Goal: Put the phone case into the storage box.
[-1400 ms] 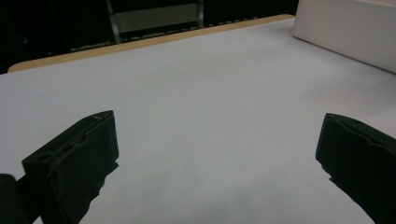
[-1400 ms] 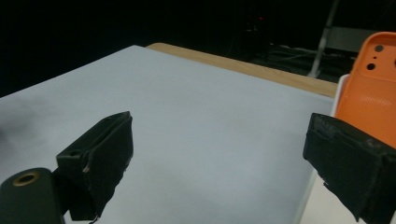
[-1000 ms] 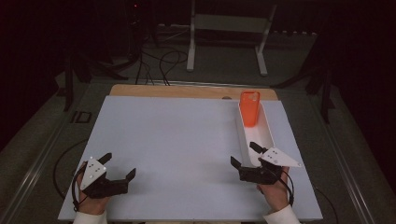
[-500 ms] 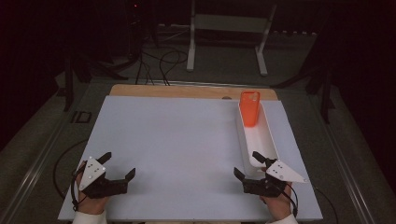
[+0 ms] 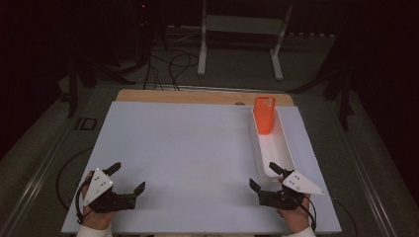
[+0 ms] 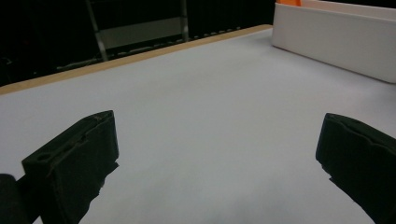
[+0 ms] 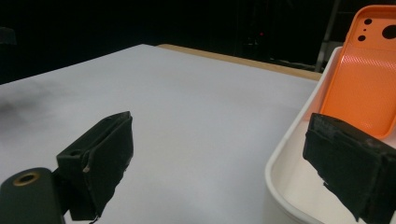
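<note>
An orange phone case (image 5: 264,114) stands upright at the far end of a long white tray (image 5: 286,148) on the right side of the white table top. My right gripper (image 5: 262,174) rests open and empty near the table's front edge, just short of the tray's near end. In the right gripper view the phone case (image 7: 362,74) leans in the tray (image 7: 289,149) beyond the open jaws (image 7: 224,158). My left gripper (image 5: 129,177) lies open and empty at the front left. In the left gripper view, the tray's side wall (image 6: 336,37) is far off past the gripper (image 6: 217,149).
The white sheet (image 5: 188,153) covers a wooden board whose far edge (image 5: 197,96) shows. Beyond the table stand a metal frame (image 5: 237,39) and cables on the dark floor. A cable (image 5: 64,173) trails off the left gripper.
My right gripper drew back a little toward the front edge, away from the tray's near end, then held still. The left gripper has barely moved.
</note>
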Demonstrator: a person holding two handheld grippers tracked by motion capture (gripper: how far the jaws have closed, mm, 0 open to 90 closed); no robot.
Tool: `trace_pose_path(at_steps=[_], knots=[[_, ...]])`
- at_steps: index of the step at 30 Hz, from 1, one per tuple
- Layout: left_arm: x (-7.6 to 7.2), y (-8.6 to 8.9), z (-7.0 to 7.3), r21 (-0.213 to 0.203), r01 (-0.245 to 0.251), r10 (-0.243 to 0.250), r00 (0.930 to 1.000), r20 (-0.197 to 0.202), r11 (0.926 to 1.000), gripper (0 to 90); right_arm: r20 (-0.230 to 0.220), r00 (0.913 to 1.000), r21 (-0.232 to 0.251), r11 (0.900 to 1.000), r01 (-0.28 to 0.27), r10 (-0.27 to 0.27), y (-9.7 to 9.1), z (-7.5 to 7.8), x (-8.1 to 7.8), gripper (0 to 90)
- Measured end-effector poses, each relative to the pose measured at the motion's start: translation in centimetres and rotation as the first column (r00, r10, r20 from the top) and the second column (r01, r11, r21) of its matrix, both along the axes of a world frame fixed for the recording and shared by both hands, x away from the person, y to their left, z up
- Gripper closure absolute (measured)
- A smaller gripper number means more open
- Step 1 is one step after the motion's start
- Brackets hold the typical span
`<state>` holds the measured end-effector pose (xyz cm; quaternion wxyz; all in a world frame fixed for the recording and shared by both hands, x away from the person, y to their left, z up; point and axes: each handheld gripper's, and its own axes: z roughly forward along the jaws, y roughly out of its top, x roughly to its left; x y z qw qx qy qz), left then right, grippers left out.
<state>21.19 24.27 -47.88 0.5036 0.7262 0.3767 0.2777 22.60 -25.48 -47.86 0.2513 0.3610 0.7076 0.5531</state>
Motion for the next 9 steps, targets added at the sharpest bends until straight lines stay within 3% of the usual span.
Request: trace_pose_path(at_steps=[9], knots=[[-0.29,-0.22,0.01,0.013,0.018,-0.018,0.9998,0.008,0.9997,0.0,-0.013,0.9999,0.006,1.0,0.007,-0.006,-0.19,-0.04,0.14,8.3]])
